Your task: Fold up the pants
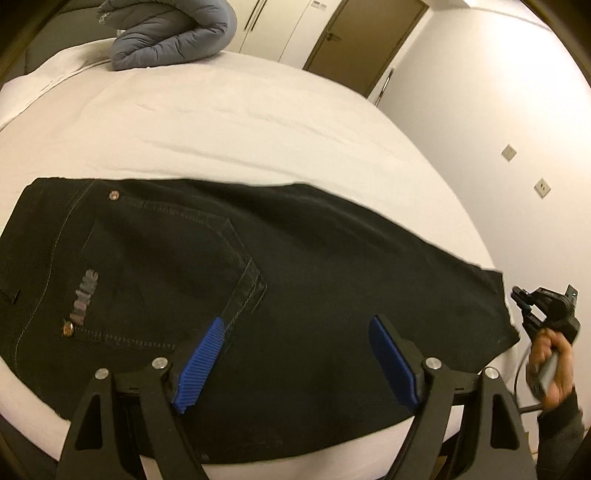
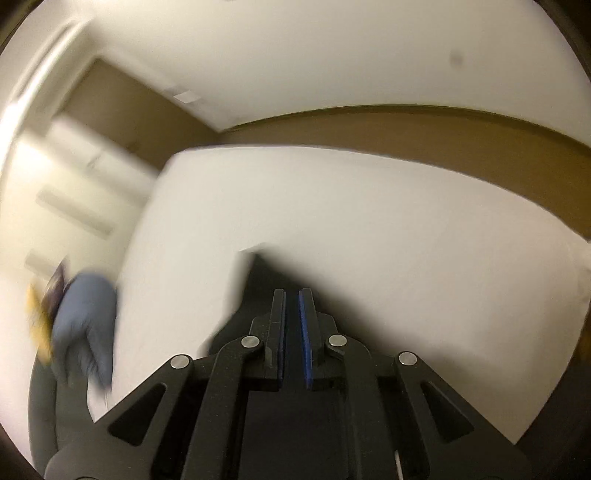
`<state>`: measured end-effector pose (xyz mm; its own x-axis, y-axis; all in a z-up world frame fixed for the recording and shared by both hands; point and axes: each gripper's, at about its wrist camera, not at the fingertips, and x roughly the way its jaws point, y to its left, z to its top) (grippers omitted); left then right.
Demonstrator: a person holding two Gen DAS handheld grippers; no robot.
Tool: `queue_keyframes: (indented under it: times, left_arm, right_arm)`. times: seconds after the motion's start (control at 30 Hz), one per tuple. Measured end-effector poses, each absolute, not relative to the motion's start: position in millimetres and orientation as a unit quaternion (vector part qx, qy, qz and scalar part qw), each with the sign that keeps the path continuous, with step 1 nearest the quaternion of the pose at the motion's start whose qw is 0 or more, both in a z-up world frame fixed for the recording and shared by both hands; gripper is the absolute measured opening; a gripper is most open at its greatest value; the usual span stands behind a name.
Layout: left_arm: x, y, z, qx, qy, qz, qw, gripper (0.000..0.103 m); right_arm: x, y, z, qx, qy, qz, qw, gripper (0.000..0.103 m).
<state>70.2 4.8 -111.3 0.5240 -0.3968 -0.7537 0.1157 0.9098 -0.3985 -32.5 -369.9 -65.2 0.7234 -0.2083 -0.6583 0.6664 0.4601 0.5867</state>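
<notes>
- The left wrist view looks forward and steeply down along the left claw [image 1: 295, 354], close above black pants [image 1: 280, 266] lying on a white bed [image 1: 221, 122]. It faces across the bed toward a grey jacket [image 1: 173, 33], a brown door [image 1: 373, 37] and a white wall.
- The right wrist view, blurred, looks along the right claw [image 2: 292, 339], down over the bed [image 2: 369, 221] toward a wall and floor.
- Both views share the bed, the pants [image 2: 266, 280] and the jacket [image 2: 86, 325].
- The left view also catches the right claw [image 1: 517, 299] and the hand [image 1: 554, 365] holding it, at its right edge.
</notes>
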Motion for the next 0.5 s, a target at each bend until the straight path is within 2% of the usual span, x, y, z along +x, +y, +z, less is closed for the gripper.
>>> queue_keyframes:
  times: [0.1,0.3,0.43,0.47,0.5]
  left_arm:
    - [84,2,-109,-0.135,0.463,-0.146,0.864,0.083]
    - [103,38,-114,-0.143,0.457,-0.103,0.872,0.083]
    - [103,67,-139,-0.154,0.484,-0.069,0.858,0.081]
    - [100,74,-144,-0.161,0.485,-0.071,0.856,0.076]
    - [97,78,-146,-0.163,0.482,-0.077,0.857,0.072]
  right_arm:
    - [16,-287,-73,0.446,0.318,-0.102,0.83,0.009]
    - [152,-98,-126,0.39,0.49,0.165,0.762,0.009]
    - [218,-32,-167,0.383,0.531,0.192,0.731,0.009]
    - [244,-38,-180,0.386,0.549,0.19,0.717,0.008]
    - [262,-29,-199,0.37,0.573,0.172,0.71,0.001]
